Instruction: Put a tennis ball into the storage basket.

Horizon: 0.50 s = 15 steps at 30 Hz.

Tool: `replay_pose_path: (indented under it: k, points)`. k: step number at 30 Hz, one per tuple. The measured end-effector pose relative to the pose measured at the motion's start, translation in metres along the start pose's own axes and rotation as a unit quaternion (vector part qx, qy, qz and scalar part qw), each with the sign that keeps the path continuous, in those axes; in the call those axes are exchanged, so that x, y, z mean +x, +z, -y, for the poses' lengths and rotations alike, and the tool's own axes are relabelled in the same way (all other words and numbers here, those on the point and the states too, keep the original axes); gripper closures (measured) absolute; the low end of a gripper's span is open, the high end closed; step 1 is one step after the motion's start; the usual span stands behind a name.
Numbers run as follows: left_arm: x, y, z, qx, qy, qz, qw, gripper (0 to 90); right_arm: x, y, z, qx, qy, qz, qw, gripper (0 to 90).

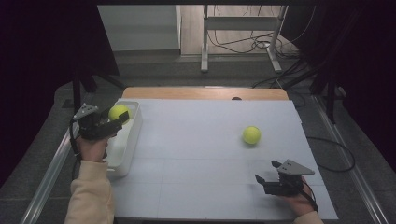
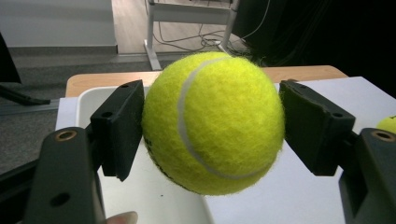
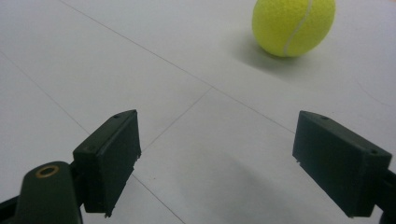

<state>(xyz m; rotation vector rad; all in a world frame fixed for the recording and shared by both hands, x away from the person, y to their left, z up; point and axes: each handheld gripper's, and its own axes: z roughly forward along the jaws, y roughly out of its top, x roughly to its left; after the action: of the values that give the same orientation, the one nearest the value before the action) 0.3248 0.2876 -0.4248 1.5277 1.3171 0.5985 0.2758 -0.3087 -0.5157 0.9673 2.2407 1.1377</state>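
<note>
second ball point(image 2: 388, 123) cut by frame edge

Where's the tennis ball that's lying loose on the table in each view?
High view: loose ball, right of centre on the white table.
Left gripper view: sliver at the right edge, beyond the held ball.
Right gripper view: top right.
Shared landmark: the white table.

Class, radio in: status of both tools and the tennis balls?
Left tool shut on tennis ball above white bin. Right tool open, empty. Second ball on table, path clear.
</note>
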Motion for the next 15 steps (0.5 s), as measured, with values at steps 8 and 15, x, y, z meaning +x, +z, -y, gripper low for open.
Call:
replay_pose_path:
  k: [8,15]
  points:
    - [0.0046,-0.002,0.0007,-0.002,-0.002,-0.009,1.0,26.8,-0.0001,-0.0001,0.0,0.0,0.001,0.002,1.0,15.5]
    - [0.0049,0.0025,-0.0025,0.005,0.001,-0.012,0.9999,26.8,-0.0003,-0.0003,-0.0002,-0.003,0.006,0.003,1.0,15.5]
